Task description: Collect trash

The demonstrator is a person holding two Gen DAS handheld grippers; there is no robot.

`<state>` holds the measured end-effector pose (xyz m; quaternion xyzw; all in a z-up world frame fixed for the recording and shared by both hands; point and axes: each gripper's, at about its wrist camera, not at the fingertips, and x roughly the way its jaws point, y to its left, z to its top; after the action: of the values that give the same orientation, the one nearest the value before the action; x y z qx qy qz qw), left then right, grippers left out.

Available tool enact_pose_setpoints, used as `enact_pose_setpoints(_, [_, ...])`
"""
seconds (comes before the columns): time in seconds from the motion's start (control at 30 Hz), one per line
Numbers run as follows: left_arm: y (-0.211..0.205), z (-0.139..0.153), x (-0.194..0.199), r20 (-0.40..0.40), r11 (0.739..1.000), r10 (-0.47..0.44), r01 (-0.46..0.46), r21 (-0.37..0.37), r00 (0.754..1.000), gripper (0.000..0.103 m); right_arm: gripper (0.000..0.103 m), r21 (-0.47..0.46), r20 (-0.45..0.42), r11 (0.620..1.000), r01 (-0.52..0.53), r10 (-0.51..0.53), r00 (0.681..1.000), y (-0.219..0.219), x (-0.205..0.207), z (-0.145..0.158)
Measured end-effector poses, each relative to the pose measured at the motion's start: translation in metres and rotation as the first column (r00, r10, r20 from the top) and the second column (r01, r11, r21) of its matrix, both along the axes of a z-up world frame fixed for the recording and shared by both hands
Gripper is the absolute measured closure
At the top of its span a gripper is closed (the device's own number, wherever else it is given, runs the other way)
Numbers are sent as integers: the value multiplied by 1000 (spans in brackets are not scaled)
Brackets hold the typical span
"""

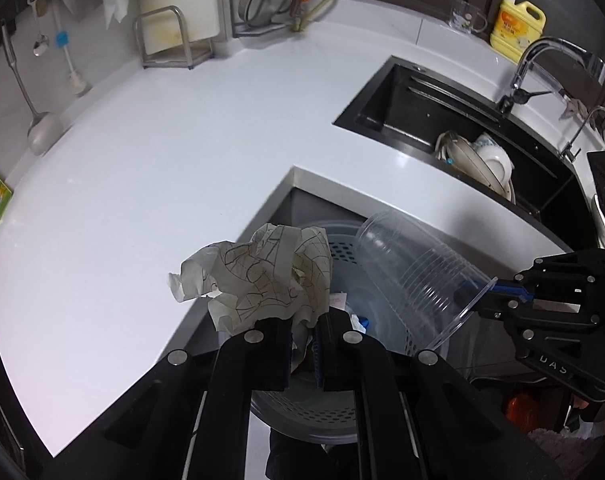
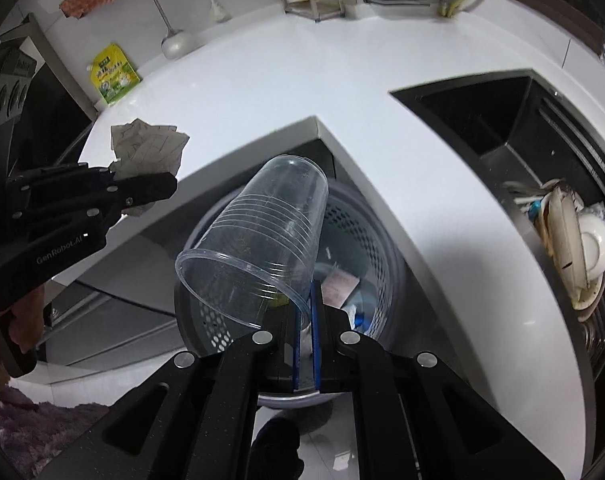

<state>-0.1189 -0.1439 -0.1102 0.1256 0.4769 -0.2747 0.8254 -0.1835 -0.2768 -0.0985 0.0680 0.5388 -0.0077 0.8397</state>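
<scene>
Right tool [image 2: 306, 320] (neighbour marked "GenRobot.AI") pinching clear cup [image 2: 262, 236]; left tool [image 1: 304, 334] pinching crumpled paper [image 1: 262, 276].

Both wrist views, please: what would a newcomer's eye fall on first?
A clear cup, pinched at its rim by the right gripper, hangs tilted over the perforated bin below the counter's corner. Beside it the left gripper holds a crumpled paper. Dirty dishes sit in the black sink.

Cool, dim indoor light — heavy fisheye bending, dark vignetted corners
</scene>
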Motion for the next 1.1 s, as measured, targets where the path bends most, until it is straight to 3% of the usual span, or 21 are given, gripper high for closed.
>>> enact_pose_setpoints(0.57, [-6, -23, 2, -65, 996, -87, 85, -21, 994, 93, 99, 16, -75, 999, 42, -40, 996, -6, 1, -29])
enact_pose_setpoints(0.93, [-16, -32, 11, -101, 992, -125, 124, -22, 987, 89, 99, 31, -103, 996, 84, -81, 991, -13, 1, -41])
enact_pose_setpoints(1.0, [-17, -31, 14, -99, 992, -128, 126, -25, 987, 84, 98, 28, -102, 995, 91, -88, 991, -13, 2, -40])
enact_pose_setpoints(1.1, [-17, -30, 17, -91, 993, -117, 115, -27, 989, 72, 78, 32, -102, 994, 102, -98, 990, -14, 3, -40])
